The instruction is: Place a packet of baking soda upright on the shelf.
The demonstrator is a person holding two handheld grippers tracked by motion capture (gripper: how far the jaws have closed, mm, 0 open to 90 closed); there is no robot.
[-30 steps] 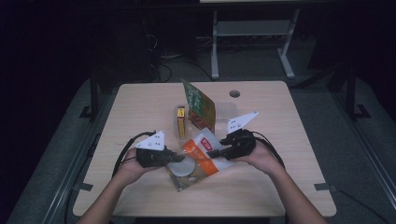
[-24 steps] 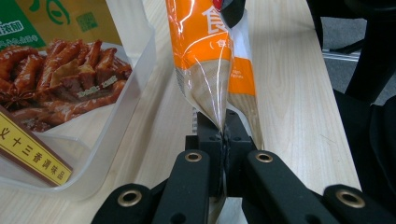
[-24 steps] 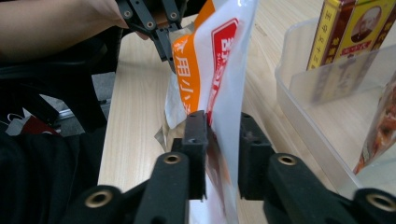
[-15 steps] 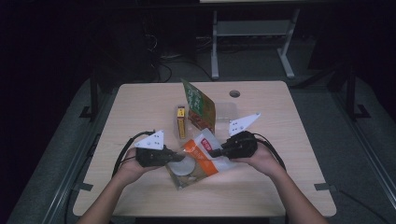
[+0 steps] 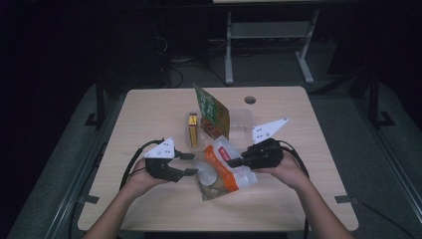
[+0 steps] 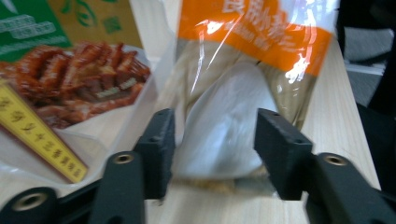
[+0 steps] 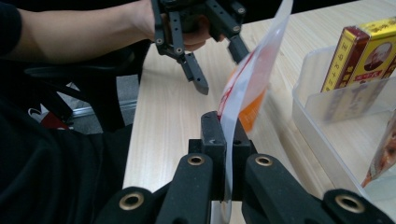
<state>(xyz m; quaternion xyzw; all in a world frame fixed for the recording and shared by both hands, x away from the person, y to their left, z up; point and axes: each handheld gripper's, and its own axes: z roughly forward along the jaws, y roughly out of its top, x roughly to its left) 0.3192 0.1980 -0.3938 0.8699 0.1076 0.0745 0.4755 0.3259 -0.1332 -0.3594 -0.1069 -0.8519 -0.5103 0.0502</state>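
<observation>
An orange-and-clear snack bag [image 5: 221, 172] lies between my two grippers near the table's front. My right gripper [image 5: 233, 162] is shut on the bag's upper edge, and in the right gripper view the thin film [image 7: 254, 70] runs pinched between its jaws [image 7: 226, 135]. My left gripper [image 5: 193, 164] stands open at the bag's other end. Its jaws have just been opening. In the left gripper view the bag's pale lower end [image 6: 224, 126] sits between the jaws [image 6: 215, 140] without being pressed. The left gripper [image 7: 222, 70] also shows beyond the bag in the right gripper view.
A clear plastic container [image 5: 244, 119] stands behind the bag at mid-table. A green-and-brown food packet [image 5: 211, 112] leans upright at it, with a yellow-and-red box [image 5: 193, 130] to its left. The table's front edge is close to the person's forearms.
The left gripper's jaws have opened and let go of the bag's end. The right gripper has shifted slightly up and right with the bag's edge in it.
</observation>
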